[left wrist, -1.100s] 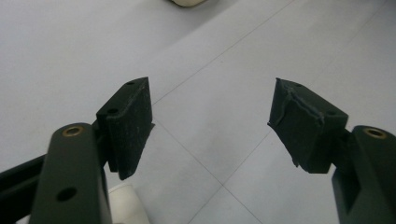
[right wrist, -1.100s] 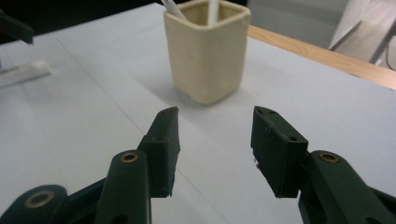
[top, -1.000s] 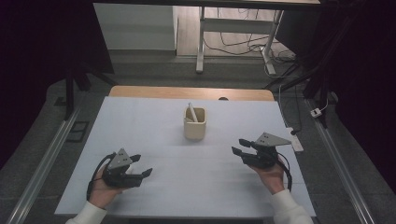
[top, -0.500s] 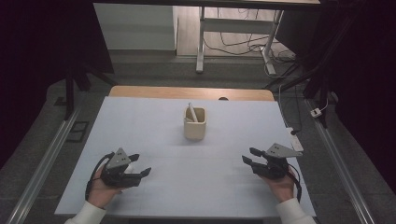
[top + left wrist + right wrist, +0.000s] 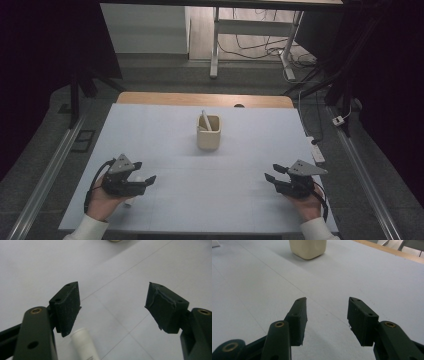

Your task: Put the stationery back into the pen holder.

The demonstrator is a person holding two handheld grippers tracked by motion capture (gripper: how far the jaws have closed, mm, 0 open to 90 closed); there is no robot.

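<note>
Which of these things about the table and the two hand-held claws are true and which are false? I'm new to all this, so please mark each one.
1. The beige cup stands upright near the middle of the table. True.
2. The cup is empty. False: a white stick-like item leans inside it.
3. The left gripper has its jaws spread apart. True.
4. The right gripper is clamped on the cup. False: its jaws are open and hold nothing, and the cup stands well away from it.
5. A white cylinder lies on the table beside the left gripper's jaw. True.
</note>
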